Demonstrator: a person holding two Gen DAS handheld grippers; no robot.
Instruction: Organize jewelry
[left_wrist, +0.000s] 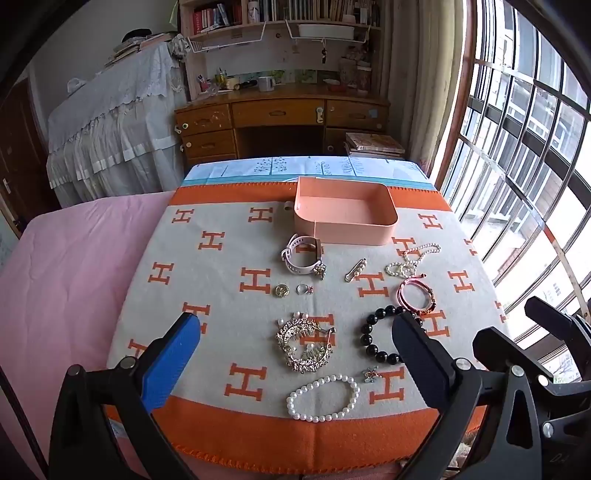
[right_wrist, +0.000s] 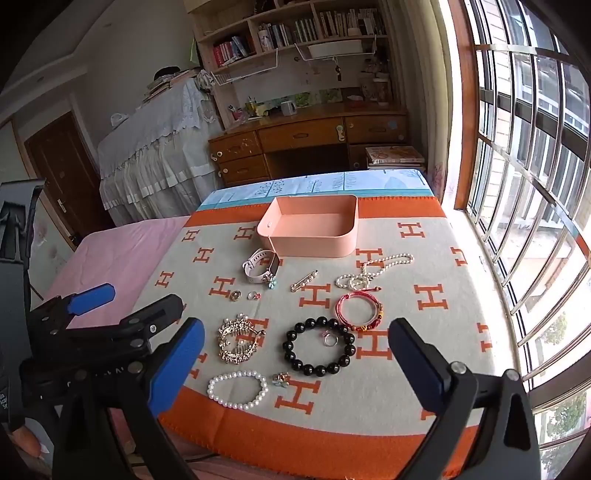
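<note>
Hovering wide open and empty, the left gripper (left_wrist: 295, 332) and right gripper (right_wrist: 295, 332) should each pinch one loose piece, perhaps the black bead bracelet (right_wrist: 319, 346), lifting cleanly toward the empty pink tray (right_wrist: 310, 243) beyond.

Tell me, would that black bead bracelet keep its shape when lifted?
Probably not. The black bead bracelet looks like separate round beads on a string, so it would likely sag into a loop. The glossy beads may slip between jaws. Pushed, it would probably slide on the blanket.
</note>
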